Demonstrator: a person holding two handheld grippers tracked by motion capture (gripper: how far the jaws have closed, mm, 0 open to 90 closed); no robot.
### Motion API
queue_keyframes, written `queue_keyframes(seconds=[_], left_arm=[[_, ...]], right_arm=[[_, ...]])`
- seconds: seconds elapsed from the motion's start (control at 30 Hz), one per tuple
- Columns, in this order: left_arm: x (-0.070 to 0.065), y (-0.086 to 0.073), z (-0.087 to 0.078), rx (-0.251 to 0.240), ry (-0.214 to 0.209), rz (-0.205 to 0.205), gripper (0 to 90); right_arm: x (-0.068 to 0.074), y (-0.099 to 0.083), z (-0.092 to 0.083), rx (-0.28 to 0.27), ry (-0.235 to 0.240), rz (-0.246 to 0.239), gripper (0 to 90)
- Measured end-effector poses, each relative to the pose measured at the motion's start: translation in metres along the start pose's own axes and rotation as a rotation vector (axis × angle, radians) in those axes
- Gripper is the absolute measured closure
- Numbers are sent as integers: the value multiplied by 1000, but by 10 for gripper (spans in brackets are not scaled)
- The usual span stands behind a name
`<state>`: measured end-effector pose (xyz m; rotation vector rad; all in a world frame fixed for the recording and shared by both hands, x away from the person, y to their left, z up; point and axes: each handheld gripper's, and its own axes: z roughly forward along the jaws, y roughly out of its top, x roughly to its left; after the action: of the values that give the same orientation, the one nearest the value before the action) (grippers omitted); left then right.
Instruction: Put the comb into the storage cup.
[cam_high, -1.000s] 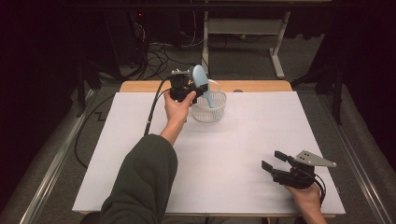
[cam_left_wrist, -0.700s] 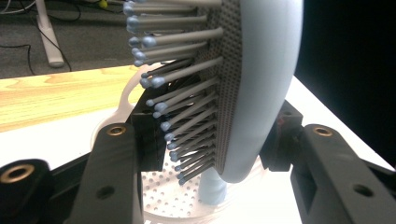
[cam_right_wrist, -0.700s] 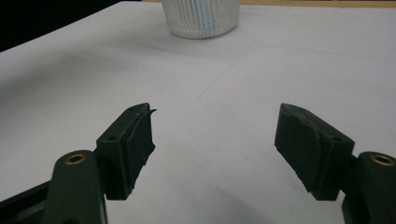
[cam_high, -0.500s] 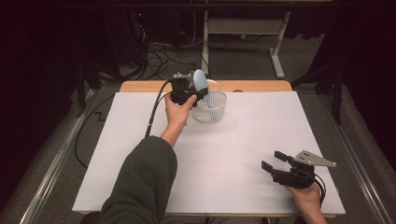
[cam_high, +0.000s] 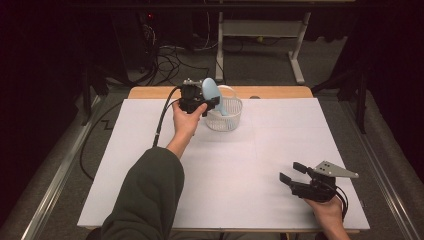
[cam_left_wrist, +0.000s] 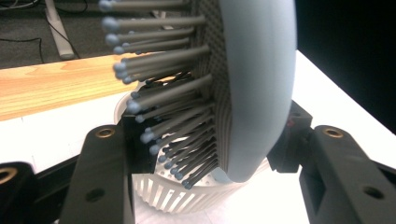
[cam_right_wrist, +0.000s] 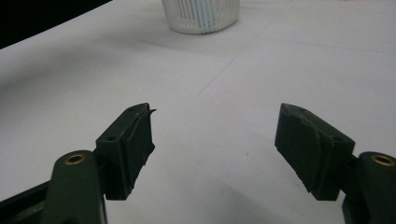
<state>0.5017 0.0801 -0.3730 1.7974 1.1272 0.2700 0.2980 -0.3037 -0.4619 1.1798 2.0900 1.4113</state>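
White sheet covers most of the table; a strip of bare wood shows along the far edge. Room's dark all round. Grey carpet beyond, a tangle of cables on the floor behind the table, and the pale legs of a metal stand farther back. Rails run down both sides of the table.

Left gripper is held up at the far end, just at the near-left rim of a white slotted basket standing on the sheet. A pale blue hairbrush sits between its jaws, head sticking up above the gripper, lower part hanging over the basket's opening. In the left gripper view the brush is right in front of the lens: smooth blue back twd the right jaw, grey bristles w/ blue tips pointing at the left jaw, basket directly below. Jaws have just been opening w/ the brush between them; right pad looks to be against the back, bristle tips reach the left pad, but can't tell whether it's really gripped or only leaning there.

Right gripper rests low at the near-right corner, well apart from the basket, jaws spread wide w/ nothing between them. Right gripper view: both pads over bare white sheet, basket far off at the top.
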Motion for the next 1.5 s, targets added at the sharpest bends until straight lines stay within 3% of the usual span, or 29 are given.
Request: queue_keyframes(seconds=[0.47, 0.67, 1.0, 1.13, 1.23, 1.5], left_arm=[[-1, -6, 2, 84, 15, 47, 437], [1, -11, 2, 77, 11, 30, 450], [8, -14, -6, 107, 20, 37, 400], [9, -14, -7, 117, 13, 30, 378], [10, -14, -8, 127, -16, 31, 369], [11, -13, -12, 121, -27, 37, 333]], right_arm=[[0, 0, 1, 8, 3, 7, 287], [0, 0, 1, 7, 6, 9, 287], [0, 0, 2, 12, 10, 6, 286], [0, 0, 2, 13, 9, 7, 286], [0, 0, 1, 12, 9, 7, 286], [0, 0, 1, 8, 11, 9, 285]])
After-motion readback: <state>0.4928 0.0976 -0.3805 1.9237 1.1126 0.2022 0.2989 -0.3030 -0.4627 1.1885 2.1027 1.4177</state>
